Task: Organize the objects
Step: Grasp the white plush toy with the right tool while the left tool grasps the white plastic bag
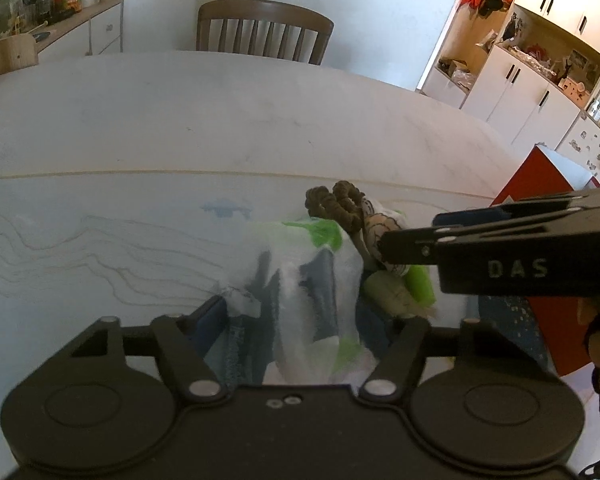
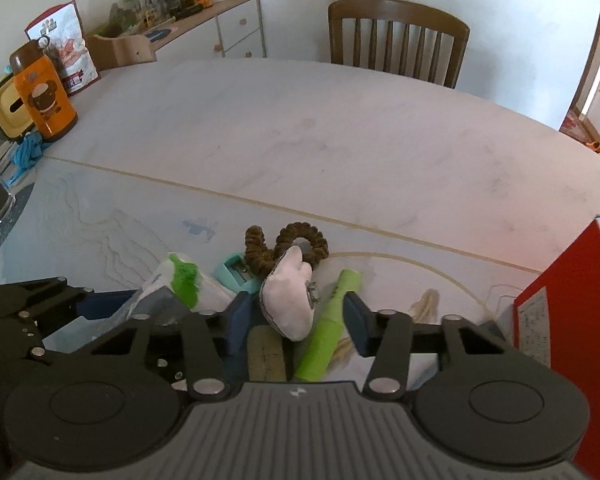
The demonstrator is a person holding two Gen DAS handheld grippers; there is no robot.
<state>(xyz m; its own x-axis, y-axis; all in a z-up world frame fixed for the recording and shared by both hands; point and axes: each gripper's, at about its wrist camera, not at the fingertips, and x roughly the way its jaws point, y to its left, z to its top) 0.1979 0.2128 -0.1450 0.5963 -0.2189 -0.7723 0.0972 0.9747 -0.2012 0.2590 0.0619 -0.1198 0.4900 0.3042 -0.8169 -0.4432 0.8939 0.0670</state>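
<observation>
- The desk (image 2: pixel 340 140) was a broad pale slab with a thin tan seam running across it; a wooden chair (image 2: pixel 396 36) stood at its far edge, and the clutter sat at the near edge.
- A red box (image 2: pixel 572 300) stood at the right edge of the desk, just beside the pile.
- An orange bottle (image 2: pixel 44 92) with a brown cap stood upright at the far left corner, well apart from the pile.
- The left claw (image 1: pixel 312 320) was spread, its blue pads on either side of a clear plastic bag (image 1: pixel 300 272) with green print; whether the pads pressed the bag cannot be told.
- The right claw (image 2: pixel 296 316) was released, its pads apart around the near ends of a white plush toy (image 2: pixel 288 300) and a green highlighter (image 2: pixel 332 320), gripping neither.
- The plush toy lay at the middle of the pile, its far end resting against a brown hair scrunchie (image 2: pixel 300 244).
- The green highlighter lay just right of the toy, pointing away.
- A teal pencil sharpener (image 2: pixel 236 272) sat between the bag and the scrunchie.
</observation>
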